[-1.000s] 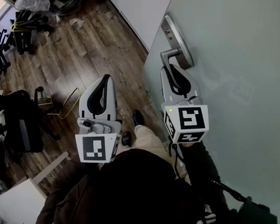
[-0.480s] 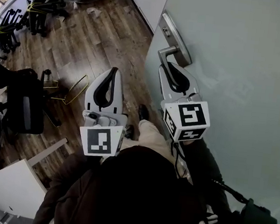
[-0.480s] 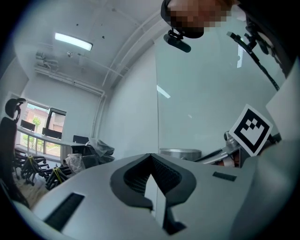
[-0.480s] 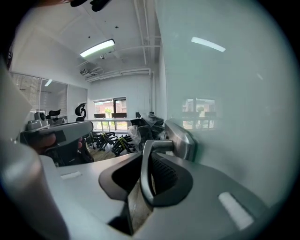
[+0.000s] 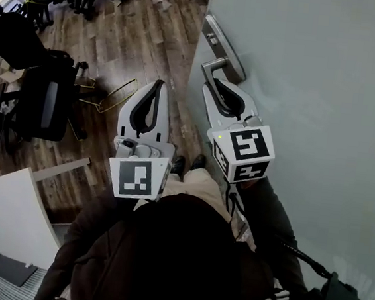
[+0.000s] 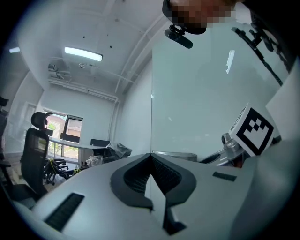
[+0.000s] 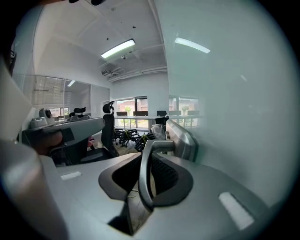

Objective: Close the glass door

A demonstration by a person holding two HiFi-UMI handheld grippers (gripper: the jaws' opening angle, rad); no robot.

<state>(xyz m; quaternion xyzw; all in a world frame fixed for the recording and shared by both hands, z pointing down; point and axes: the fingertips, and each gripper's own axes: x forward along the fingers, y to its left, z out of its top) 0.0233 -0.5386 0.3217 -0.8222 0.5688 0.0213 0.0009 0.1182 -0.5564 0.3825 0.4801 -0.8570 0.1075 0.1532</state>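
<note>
We carry the left gripper (image 5: 156, 89) idle, jaws together on nothing. The right gripper (image 5: 215, 89) clamps the lever handle (image 5: 211, 66), our one purchase on the glass door (image 5: 315, 79) at our right, presumably to draw it shut.

Glass door (image 5: 313, 93) with its handle (image 5: 212, 65) farther left over the wooden floor (image 5: 118, 52)

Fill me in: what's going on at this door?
A person stands at a glass door with a claw in each hand. The right claw is closed round the door's lever handle; its jaws have just eased open slightly, with the handle between them. The left claw is shut and empty, held beside it above the wood floor.
</note>
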